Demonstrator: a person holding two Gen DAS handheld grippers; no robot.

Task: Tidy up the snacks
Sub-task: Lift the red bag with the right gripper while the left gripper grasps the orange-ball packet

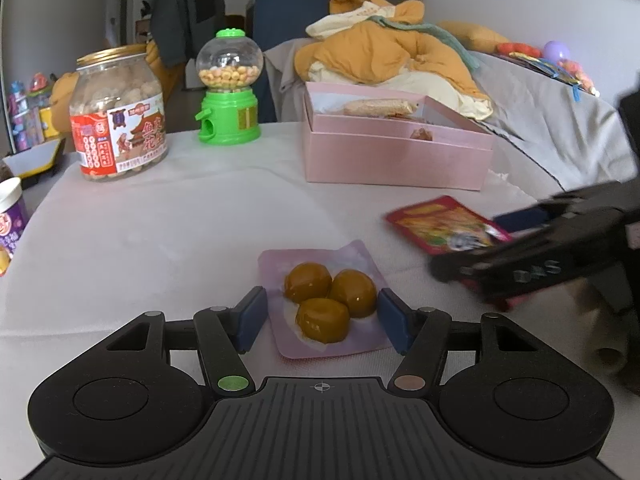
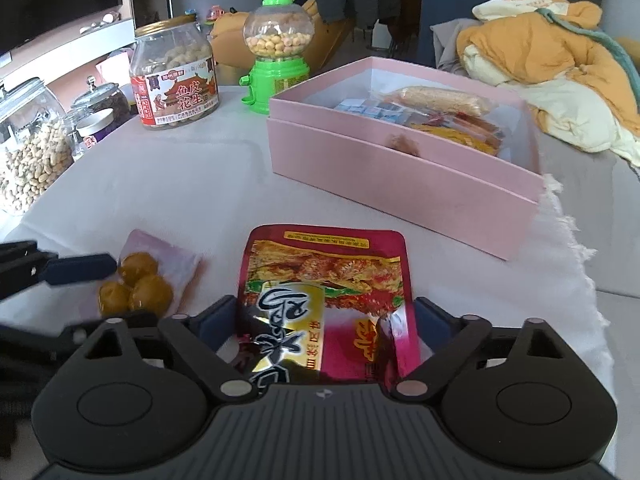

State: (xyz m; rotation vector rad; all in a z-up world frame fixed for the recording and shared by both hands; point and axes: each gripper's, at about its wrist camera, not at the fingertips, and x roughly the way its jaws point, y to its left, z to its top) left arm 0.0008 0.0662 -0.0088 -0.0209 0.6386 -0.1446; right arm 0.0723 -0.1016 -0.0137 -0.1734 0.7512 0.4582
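Presently, in the left wrist view, the left gripper [image 1: 322,320] is seen wide open, its pads flanking but not clamping the pink packet of three amber sweets [image 1: 326,306] on the white tablecloth [image 1: 160,240]. In the right wrist view, the right gripper [image 2: 324,320] is closed upon the red snack pouch [image 2: 324,300], before the pink box [image 2: 400,184].

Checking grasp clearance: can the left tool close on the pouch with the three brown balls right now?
Probably yes. The left tool is open with a finger on each side of the pouch; nothing sits between them, and the right tool with its red packet is off to the side.
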